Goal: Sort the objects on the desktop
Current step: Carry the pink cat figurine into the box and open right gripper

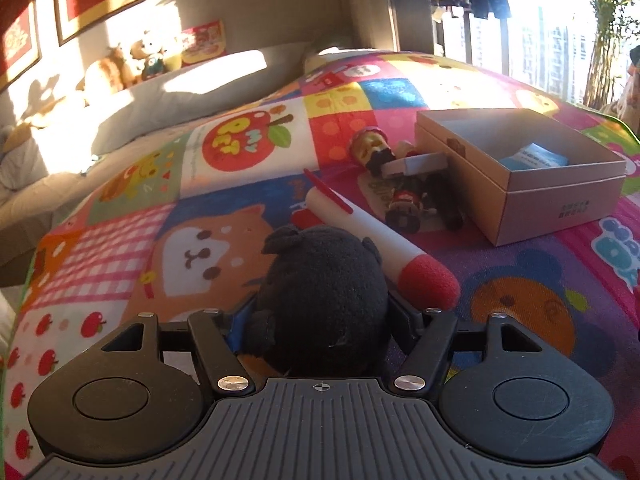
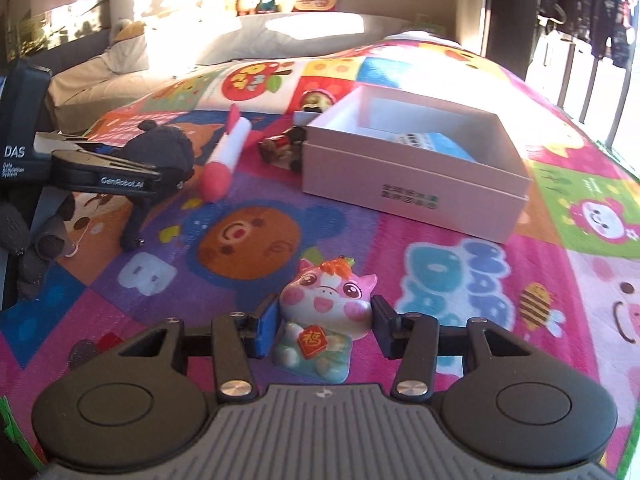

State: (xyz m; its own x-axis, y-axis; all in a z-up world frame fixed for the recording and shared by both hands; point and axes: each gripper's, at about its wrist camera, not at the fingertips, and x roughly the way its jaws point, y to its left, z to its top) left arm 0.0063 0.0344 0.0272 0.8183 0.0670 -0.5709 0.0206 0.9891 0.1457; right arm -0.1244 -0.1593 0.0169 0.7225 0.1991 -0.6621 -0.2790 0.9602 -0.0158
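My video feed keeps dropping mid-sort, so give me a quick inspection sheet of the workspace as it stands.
Surface: colourful cartoon play mat spread over a bed.
Job's things: open cardboard box holding a blue packet; black plush toy; pink cow figurine; red-and-white foam rocket; small figurines beside the box.
Clutter: nothing seen.
Grippers: left gripper around the black plush toy; right gripper closed on the pink cow figurine.
Cables: nothing seen.
Surroundings: pillows, stuffed toys on the headboard, framed pictures, hanging clothes, bright window.
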